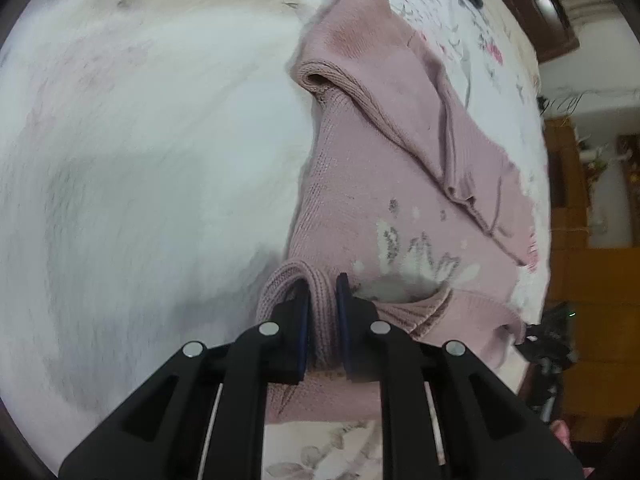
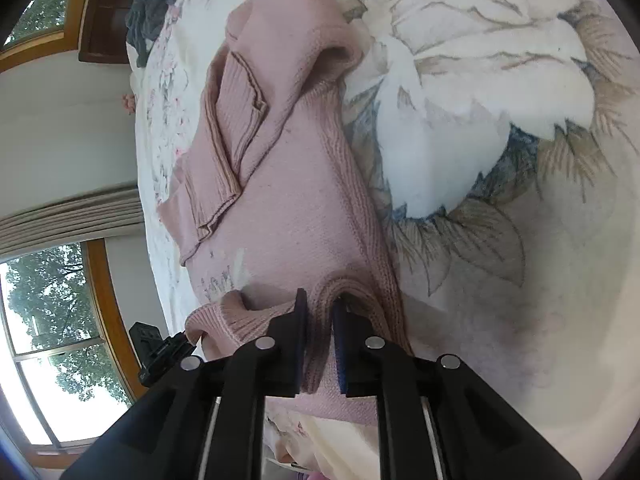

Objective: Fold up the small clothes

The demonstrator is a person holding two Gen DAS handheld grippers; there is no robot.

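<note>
A: We start with the largest item. The bedspread [image 2: 460,128], white with a large floral print, carries everything we see here.

B: Confirmed. On it lies the pink knit sweater [image 1: 360,200], spread partly flat. In the left wrist view we note a grey-and-white pattern knitted into its front, and one sleeve [image 1: 400,108] folded across the body, its ribbed cuff ending near the middle.

A: We see the same sleeve in the right wrist view [image 2: 240,128], lying over the body, with the ribbed hem running along the sweater's edge beside the print.

B: Next, the tongs. The left tongs [image 1: 322,312] are closed on a bunched fold of the ribbed hem; knit fills the gap between the pads.

A: The right tongs [image 2: 320,332] likewise pinch a raised fold of the hem.

B: Smallest: a heap of dark clothes [image 2: 156,4] at the far end of the bed.
</note>
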